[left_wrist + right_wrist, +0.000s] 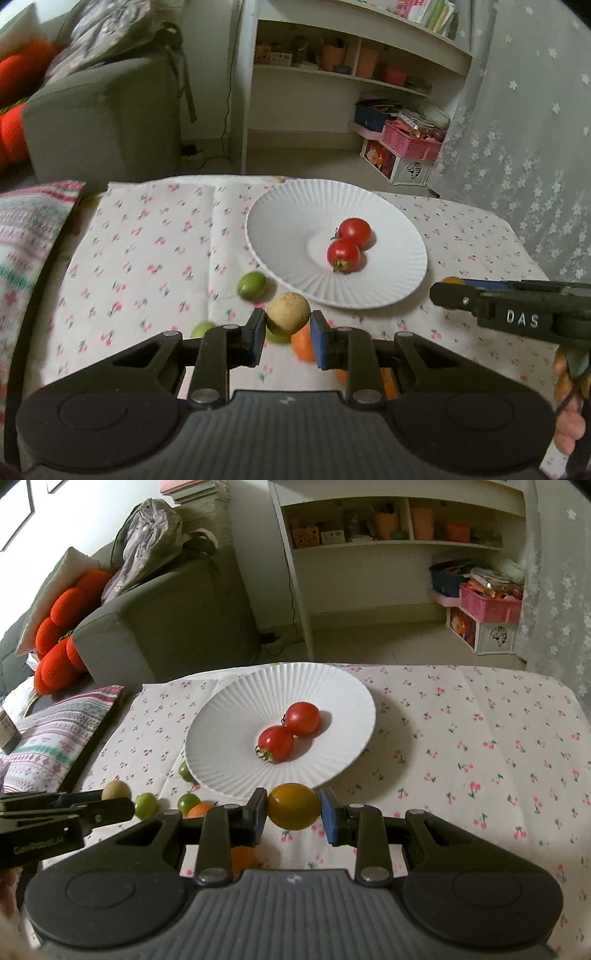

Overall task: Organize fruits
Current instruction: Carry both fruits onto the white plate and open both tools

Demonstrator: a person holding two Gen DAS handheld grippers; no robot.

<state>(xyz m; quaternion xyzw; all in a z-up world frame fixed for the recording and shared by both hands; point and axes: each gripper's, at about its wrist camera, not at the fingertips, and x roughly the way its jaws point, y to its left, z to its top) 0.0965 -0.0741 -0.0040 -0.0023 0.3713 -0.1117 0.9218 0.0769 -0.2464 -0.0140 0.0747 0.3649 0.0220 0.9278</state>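
A white ribbed plate [295, 221] [236, 716] on the cherry-print tablecloth holds two red tomatoes [349, 243] [290, 731]. My left gripper [288, 332] is shut on a tan round fruit [288, 313], held just short of the plate's near rim. My right gripper [293, 810] is shut on a yellow-orange fruit [293, 806], also near the plate's front rim. Green fruits [251, 285] [146, 805] and orange fruits [303, 343] [201, 809] lie on the cloth left of and below the grippers. The right gripper shows at the right edge of the left wrist view [443, 291].
A patterned cushion [55, 738] lies at the table's left edge. A grey sofa [166, 620] with red pillows stands behind. A white shelf unit [351, 74] and a pink basket [491, 603] are beyond the table. A lace curtain [535, 147] hangs at right.
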